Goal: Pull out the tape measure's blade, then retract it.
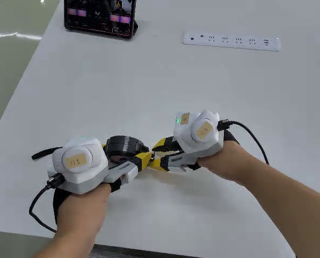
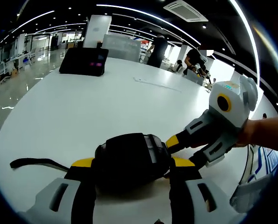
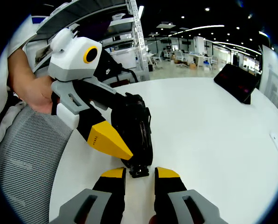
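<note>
Left claw point(image 2: 132, 164) is clamped on the tape measure point(image 2: 129, 149), with a jaw pressed to each side of its black case, which sits on the white tabletop point(image 2: 83, 107). Right claw point(image 3: 140, 173) meets it tip to tip, narrowed to a slim gap. The blade's end tab point(image 3: 139, 169) lies between its jaws; whether they pinch it I cannot tell. A black strap point(image 2: 31, 163) trails left of the left claw.

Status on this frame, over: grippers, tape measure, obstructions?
Left gripper shut on tape measure. Right gripper at blade tab, grip unclear. Blade not yet pulled out. Power strip, tablet far back, well clear.
</note>
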Motion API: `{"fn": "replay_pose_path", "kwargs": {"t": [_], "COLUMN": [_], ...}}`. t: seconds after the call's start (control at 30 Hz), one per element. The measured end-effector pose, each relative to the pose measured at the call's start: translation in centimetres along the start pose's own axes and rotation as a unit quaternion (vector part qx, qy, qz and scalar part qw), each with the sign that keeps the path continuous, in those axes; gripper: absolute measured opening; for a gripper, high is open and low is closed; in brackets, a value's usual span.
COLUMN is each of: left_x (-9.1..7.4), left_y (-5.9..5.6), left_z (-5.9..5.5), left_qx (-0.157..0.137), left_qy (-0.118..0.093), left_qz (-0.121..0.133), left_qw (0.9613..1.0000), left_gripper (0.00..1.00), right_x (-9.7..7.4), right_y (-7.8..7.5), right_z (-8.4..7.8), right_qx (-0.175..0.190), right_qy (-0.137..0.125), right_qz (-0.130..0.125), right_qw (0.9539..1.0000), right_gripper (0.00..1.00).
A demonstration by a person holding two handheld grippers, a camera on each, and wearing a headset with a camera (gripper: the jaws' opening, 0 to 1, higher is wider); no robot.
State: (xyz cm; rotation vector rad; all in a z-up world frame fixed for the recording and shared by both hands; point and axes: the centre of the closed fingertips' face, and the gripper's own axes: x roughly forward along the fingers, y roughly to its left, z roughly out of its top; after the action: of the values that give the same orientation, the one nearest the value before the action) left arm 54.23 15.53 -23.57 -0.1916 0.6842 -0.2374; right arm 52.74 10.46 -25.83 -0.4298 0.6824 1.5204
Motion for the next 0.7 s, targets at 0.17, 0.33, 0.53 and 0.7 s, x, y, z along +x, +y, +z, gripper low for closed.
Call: {"fn": "replay_pose_path", "kwargs": {"t": [0.17,0.33,0.53,0.7], "left_x": [-0.2,-0.2,-0.2,-0.3], "left_y": [-0.1,-0.2,-0.2,-0.1], "left_z": [-0.1,0.0,0.1,0.1], "left_qx": [0.001,0.004,0.001,0.007], "left_qy": [-0.003,-0.003,-0.004,-0.003], "left_qz": [-0.006,-0.009,-0.01,-0.013], "left_qw": [1.0,1.0,0.9999,0.9999], "left_gripper": [0.6,0.6,0.61,0.62], "right_x": [-0.2,-0.4,-0.6,-1.2], "right_y": [-0.1,-0.1,0.0,0.2], "right_z": [-0.1,-0.1,-0.1,-0.3], "right_qx": [0.003,0.008,0.009,0.016], "right_qy": [0.001,-0.001,-0.001,-0.006], "right_qz": [-0.005,-0.005,-0.007,-0.016], "right_qw": [1.0,1.0,0.9999,0.9997], "right_gripper": [0.25,0.27,0.28,0.35]}}
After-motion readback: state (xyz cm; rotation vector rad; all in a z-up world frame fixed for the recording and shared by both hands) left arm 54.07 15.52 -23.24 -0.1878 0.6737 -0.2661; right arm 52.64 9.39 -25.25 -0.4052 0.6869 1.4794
